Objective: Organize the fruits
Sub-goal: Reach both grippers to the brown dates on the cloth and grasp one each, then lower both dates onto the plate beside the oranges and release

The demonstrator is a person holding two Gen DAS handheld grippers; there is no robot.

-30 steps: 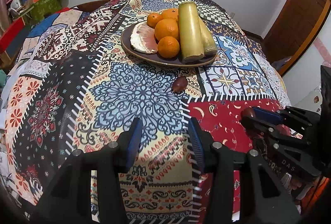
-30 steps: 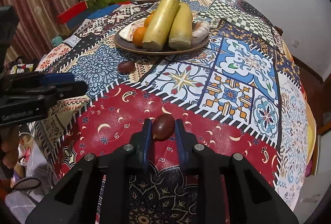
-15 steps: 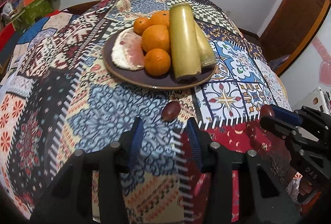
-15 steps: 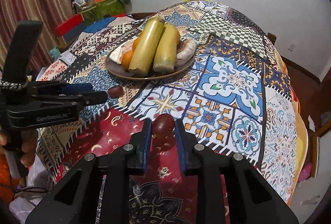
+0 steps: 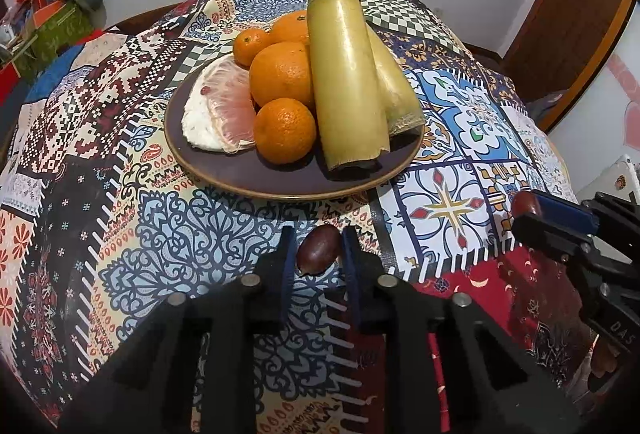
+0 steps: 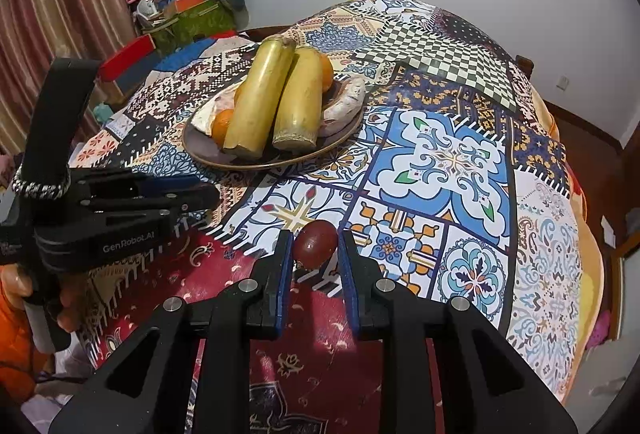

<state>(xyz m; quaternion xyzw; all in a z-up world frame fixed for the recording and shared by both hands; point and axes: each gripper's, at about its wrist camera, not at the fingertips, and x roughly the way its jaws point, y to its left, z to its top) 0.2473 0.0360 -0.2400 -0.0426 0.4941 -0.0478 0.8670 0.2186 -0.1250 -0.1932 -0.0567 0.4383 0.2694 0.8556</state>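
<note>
Two small dark red fruits, one per gripper. First dark red fruit [image 5: 319, 249], just in front of the plate [image 5: 224, 169], pinched between the blue pads of the left gripper [image 5: 319, 254]; jaws just closed onto it, where a second ago they stood wide over bare cloth with the fruit lying well ahead. Underside apparently at or barely above the patterned cloth of the counter [image 5: 120, 234]; lift not yet evident. Second dark red fruit [image 6: 316, 242] clamped in the right gripper [image 6: 315, 254], carried above the cloth, nearer the plate [image 6: 200, 153] than a second ago; the same pair seen at the right edge of the left wrist view, to the right of the plate and clear of the cloth.

On the plate: three or four oranges [image 5: 282, 78], a peeled pomelo segment [image 5: 218, 113], and two thick yellow-green stalks [image 5: 346, 81] lying side by side. Bare rim free at the near edge of the plate.

Meaning for the task: both loose fruits now secured, none left lying on the cloth within view. Likely next step, judged from the layout: raise the left fruit and set both on the near side of the plate. Risk: smooth rounded skins, prone to rolling off the shallow rim or slipping from the pads.
</note>
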